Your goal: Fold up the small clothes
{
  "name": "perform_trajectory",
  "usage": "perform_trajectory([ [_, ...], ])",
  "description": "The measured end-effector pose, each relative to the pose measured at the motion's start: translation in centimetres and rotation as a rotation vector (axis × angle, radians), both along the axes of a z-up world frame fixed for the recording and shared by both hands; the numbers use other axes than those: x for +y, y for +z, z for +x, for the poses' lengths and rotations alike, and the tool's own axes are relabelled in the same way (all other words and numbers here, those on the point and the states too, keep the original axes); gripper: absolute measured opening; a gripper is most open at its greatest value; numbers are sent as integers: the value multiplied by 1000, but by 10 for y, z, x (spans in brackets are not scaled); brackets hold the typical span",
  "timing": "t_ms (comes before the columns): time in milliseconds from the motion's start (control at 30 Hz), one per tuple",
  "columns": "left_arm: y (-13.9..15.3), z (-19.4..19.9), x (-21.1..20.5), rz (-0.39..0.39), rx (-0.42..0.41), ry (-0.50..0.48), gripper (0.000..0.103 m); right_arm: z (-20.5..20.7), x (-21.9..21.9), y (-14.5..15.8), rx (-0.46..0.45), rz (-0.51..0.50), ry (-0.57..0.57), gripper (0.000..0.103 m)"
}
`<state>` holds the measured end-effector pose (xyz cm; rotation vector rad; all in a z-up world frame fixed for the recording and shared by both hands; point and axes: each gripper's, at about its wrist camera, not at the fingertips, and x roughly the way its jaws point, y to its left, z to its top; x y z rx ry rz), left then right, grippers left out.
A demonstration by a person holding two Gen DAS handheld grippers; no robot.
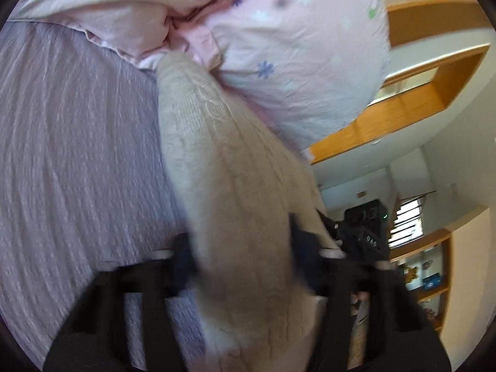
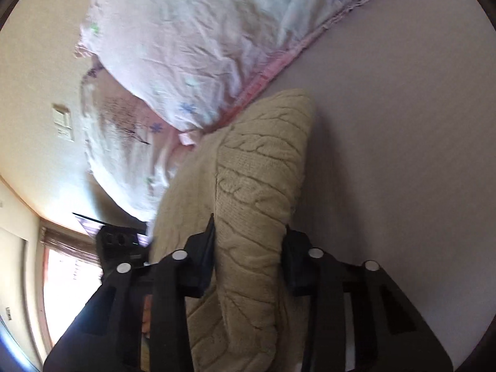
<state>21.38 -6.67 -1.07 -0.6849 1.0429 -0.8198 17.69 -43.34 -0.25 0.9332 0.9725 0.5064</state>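
A cream cable-knit sweater (image 1: 217,161) is held up off the lilac bedspread (image 1: 68,142). My left gripper (image 1: 240,248) is shut on one part of it, with the knit bunched between the fingers. My right gripper (image 2: 248,248) is shut on another part of the same sweater (image 2: 257,167), which hangs down toward the bed (image 2: 403,130). The right gripper also shows in the left wrist view (image 1: 362,232), close behind the sweater. The left gripper shows at the left of the right wrist view (image 2: 121,245).
A pink flowered pillow (image 1: 297,49) and pink quilt (image 1: 102,9) lie at the head of the bed; the pillow also shows in the right wrist view (image 2: 198,46). A wooden shelf (image 1: 418,99) and window (image 1: 406,223) are beyond.
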Motion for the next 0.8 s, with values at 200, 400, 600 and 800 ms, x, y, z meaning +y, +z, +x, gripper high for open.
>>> perform_trajectory([
  [200, 41, -33, 86, 64, -150, 71, 41, 9, 91, 32, -98, -74, 220, 34],
  [400, 62, -78, 160, 438, -285, 281, 70, 18, 105, 30, -87, -135, 135, 66],
  [600, 71, -127, 163, 593, -358, 356, 101, 27, 120, 26, -80, -247, 101, 9],
  [800, 62, -160, 142, 831, -349, 438, 101, 17, 122, 46, -94, -473, -43, 12],
])
